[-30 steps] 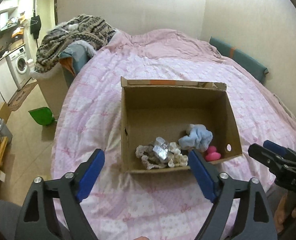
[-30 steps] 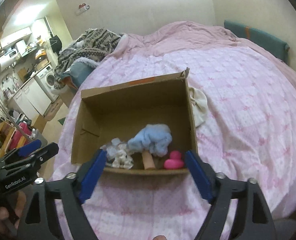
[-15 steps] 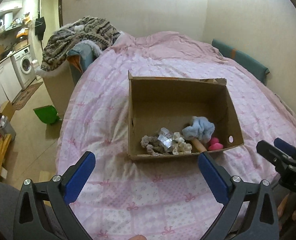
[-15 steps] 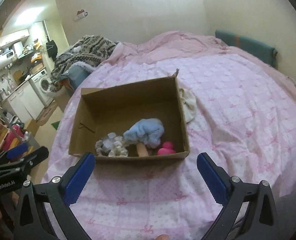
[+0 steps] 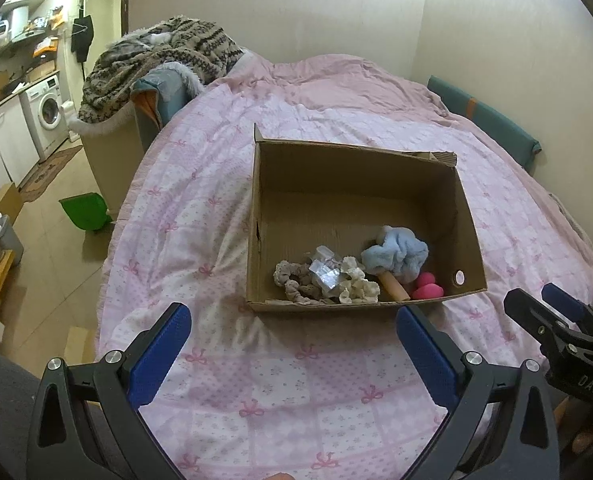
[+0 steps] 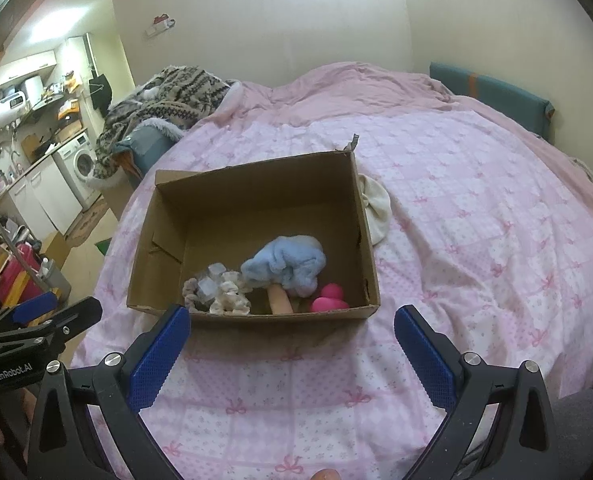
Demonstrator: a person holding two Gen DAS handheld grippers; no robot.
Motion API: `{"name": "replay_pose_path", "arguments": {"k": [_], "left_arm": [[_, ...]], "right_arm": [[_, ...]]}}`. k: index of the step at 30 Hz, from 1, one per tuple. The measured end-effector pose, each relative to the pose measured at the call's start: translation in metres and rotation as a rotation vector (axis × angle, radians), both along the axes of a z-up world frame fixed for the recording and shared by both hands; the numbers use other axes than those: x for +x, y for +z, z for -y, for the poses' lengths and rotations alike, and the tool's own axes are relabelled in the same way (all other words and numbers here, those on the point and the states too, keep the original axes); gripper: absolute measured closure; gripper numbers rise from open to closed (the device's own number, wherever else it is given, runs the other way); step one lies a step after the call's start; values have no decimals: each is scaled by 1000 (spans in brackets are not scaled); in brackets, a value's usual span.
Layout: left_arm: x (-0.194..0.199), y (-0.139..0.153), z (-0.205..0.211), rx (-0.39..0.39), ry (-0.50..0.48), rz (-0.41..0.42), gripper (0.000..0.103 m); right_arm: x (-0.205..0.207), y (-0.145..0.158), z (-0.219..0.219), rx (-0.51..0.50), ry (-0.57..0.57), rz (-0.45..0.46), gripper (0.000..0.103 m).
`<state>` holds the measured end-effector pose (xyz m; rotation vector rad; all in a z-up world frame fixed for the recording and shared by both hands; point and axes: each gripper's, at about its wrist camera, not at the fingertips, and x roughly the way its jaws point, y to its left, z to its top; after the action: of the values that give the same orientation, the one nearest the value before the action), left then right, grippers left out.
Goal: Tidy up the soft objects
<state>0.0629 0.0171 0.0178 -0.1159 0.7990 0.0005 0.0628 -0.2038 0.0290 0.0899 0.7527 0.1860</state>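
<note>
a cardboard box (image 5: pixel 360 184) sits open at the centre of the left wrist view, resting on a bed covered by a pink quilt (image 5: pixel 200 200) with bow prints. along the box's near wall lie the soft things: a beige scrunchie (image 5: pixel 296 280) at the left, a clear crinkly wrapper (image 5: pixel 326 270) touching it, a cream scrunchie (image 5: pixel 356 286) just right of that, then a pale blue fluffy cloth (image 5: pixel 398 254) lying over a tan wooden handle (image 5: pixel 394 286), and a pink soft toy (image 5: pixel 426 286) in the near right corner.

the left claw (image 5: pixel 292 344) hangs at the bottom of its frame, spread wide with nothing between its blue pads (image 5: pixel 158 356), just short of the box's near edge. the right claw (image 6: pixel 292 344) is likewise wide open and holds nothing, low in its own frame before the same box (image 6: pixel 256 184). in the right wrist view a cream cloth (image 6: pixel 376 208) lies on the quilt (image 6: pixel 476 220) touching the outside of the box's right wall, above centre.

at the upper left of both views sit a patterned knit blanket (image 5: pixel 164 56) heaped on a chair and a washing machine (image 5: pixel 48 114) beyond it.
</note>
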Motion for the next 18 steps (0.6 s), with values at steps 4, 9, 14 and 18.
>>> {"name": "replay_pose_path", "arguments": {"k": [4, 9, 14, 18], "left_arm": [[1, -2, 1, -2, -1, -5, 1], [2, -4, 1, -3, 0, -7, 1], [2, -3, 1, 0, -2, -8, 1], [1, -4, 1, -3, 0, -8, 1]], "right_arm": [[1, -1, -1, -2, 0, -7, 0], [1, -1, -1, -5, 0, -7, 0], [1, -1, -1, -2, 0, -7, 0], [1, -1, -1, -3, 0, -7, 0]]}}
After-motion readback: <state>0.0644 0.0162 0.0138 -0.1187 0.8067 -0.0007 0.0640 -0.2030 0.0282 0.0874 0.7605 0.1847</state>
